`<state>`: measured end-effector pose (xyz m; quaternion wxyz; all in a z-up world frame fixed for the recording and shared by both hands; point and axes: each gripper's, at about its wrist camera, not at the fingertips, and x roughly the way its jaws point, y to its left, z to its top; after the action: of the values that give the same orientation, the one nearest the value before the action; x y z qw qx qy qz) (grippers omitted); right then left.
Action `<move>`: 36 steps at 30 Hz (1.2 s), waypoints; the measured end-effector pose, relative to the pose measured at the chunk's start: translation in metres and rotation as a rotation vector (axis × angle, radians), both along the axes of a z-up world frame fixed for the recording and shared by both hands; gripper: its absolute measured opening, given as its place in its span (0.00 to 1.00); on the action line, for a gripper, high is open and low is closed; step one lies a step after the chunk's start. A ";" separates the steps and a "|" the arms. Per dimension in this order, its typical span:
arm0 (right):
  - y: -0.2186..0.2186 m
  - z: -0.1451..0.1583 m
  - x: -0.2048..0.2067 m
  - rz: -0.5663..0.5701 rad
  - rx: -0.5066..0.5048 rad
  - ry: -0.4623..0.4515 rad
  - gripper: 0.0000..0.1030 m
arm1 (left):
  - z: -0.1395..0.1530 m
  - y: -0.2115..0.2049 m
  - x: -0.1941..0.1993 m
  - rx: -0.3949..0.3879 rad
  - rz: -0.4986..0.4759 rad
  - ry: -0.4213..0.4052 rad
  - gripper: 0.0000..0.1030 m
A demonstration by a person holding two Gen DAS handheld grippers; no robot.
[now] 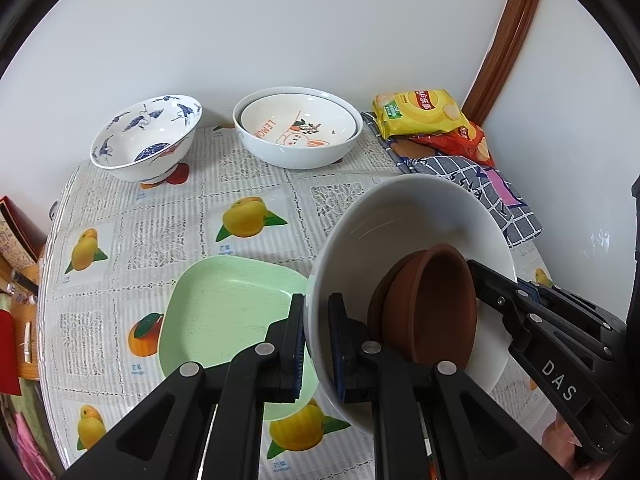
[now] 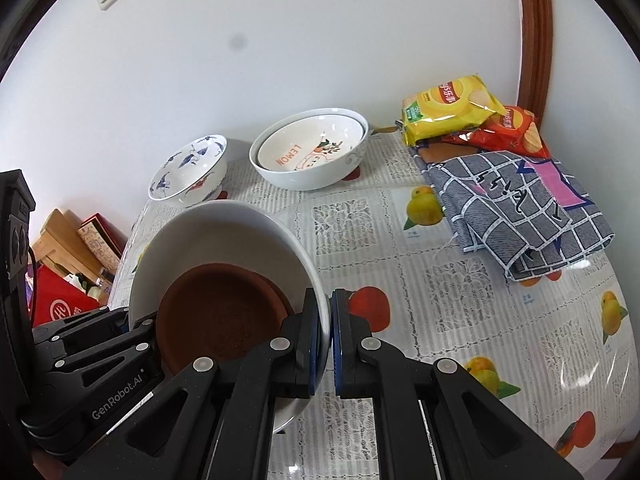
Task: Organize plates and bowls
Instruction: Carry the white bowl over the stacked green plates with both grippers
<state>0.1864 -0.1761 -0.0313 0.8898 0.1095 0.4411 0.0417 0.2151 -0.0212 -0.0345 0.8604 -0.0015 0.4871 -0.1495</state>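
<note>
Above the near table edge, the left gripper (image 1: 316, 344) and right gripper (image 2: 330, 340) each pinch opposite rims of the tilted white bowl (image 1: 384, 216), which holds brown saucers (image 1: 432, 304), beside the green plate (image 1: 224, 304).

Both claws I'm running look identical: matte black plastic linkage arms with triangular cut-outs, round silver pivot screws at each joint, flat black fingers faced with blue ribbed pads. Left claw (image 1: 316, 344) seen from its own cam; right claw (image 2: 331, 340) from its. White "DAS" lettering on the right unit's side, "GenRobot.AI" on the left's. Bit of bare skin, fingertips (image 1: 562, 436), at the right unit's handle.
</note>
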 end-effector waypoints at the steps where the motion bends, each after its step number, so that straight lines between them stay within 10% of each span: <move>1: 0.001 0.000 0.000 0.002 0.000 0.000 0.06 | 0.000 0.002 0.000 0.000 0.002 -0.001 0.11; 36: 0.046 -0.013 0.011 0.059 0.006 0.006 0.06 | -0.008 0.044 0.005 0.004 0.059 0.011 0.11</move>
<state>0.1976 -0.1302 -0.0439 0.8865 0.0992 0.4467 0.0686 0.2203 0.0233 -0.0427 0.8617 -0.0150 0.4921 -0.1231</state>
